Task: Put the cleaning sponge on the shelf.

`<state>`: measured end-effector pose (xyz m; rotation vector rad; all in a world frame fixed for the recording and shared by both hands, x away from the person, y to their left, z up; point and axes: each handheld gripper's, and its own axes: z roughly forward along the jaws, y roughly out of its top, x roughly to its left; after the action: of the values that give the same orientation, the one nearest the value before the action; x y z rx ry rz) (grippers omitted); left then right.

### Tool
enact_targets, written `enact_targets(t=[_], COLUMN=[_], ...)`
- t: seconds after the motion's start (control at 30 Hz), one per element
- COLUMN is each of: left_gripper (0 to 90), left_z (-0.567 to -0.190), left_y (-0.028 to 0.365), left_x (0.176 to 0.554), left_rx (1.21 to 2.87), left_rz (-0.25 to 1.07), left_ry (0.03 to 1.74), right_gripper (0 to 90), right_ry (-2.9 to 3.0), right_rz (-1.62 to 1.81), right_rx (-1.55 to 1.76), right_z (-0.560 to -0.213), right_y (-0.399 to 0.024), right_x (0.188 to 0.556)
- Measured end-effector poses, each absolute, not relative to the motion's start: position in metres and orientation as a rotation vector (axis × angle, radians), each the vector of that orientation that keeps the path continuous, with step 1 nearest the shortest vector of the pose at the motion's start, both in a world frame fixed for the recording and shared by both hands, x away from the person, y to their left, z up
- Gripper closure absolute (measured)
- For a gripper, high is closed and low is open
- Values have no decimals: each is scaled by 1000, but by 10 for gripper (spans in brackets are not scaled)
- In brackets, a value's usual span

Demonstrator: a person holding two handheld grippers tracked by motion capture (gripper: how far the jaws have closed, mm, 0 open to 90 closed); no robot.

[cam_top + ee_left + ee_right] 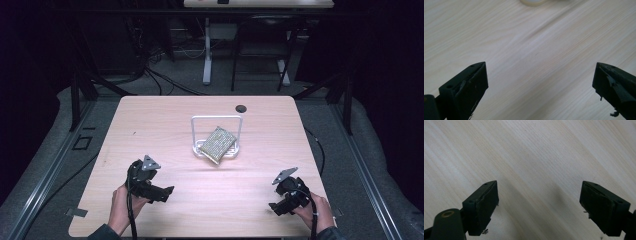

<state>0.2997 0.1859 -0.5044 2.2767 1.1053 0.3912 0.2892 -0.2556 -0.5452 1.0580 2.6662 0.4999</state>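
I see the speckled, greenish-gold rectangular scouring pad [217, 144] lying tilted on the small white wire rack [216, 118], near the middle of the pale wooden desk [150, 115]. One corner of the pad hangs over the rack's front edge, toward my side. The rack's thin white frame rises behind the pad, and a round black grommet [241, 108] sits in the desk just beyond it.

My left gripper [167, 191] is held low over the near left part of the desk, well apart from the pad, and points toward the desk's middle. In the left gripper view its jaws stand wide apart with bare wood grain between them [541, 75], and a pale rounded edge of the rack's base [532, 2] shows at the top.

My right gripper [274, 206] is near the front right corner, also well apart from the pad. In the right gripper view its jaws are spread wide [539, 200], holding nothing, over bare desk.
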Motion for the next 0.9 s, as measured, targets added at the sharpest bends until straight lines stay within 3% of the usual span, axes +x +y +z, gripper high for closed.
enact_targets(t=[0.47,0.9], left_gripper=[3,3], left_z=[-533,-535], left_y=[223,218], left_x=[292,295], left_rx=[2290,2303], left_rz=[363,354], left_ry=[1262,1229], right_gripper=[150,150], right_ry=[2667,2678], right_rz=[490,476], right_rx=[1071,1068], right_z=[-548,-552], right_y=[-253,-256], right_x=[290,293])
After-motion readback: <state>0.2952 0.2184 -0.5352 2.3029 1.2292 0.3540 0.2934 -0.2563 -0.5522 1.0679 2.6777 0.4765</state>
